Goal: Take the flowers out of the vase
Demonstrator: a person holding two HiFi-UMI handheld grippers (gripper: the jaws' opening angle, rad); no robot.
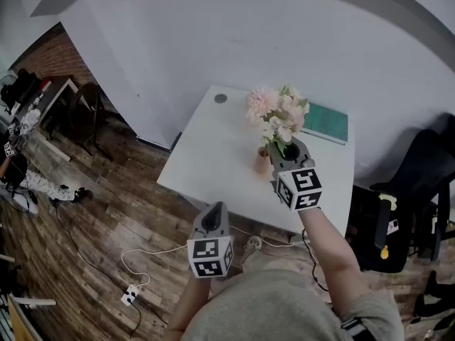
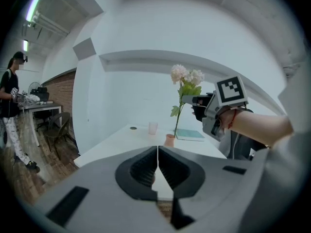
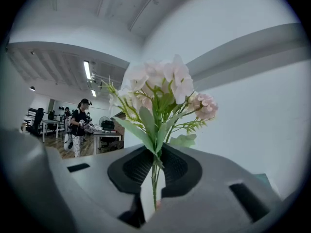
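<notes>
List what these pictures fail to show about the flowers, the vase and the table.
- Stem ends of the flowers: in the head view the right gripper covers them; in the left gripper view they are too small to tell if they are clear of the vase.
- Print on the teal book: head view, too small.
- Dark round spot on the table: too small to identify.

I see a white table (image 1: 213,155) against a white wall (image 1: 213,41); wood floor (image 1: 106,212) lies in front of it, with a brick wall (image 1: 53,62) and a dark chair (image 1: 89,116) to its left.

Left tongs (image 2: 157,152) closed (empty); right tongs (image 2: 187,100) hold flowers (image 2: 187,75) over vase (image 2: 169,140).
</notes>
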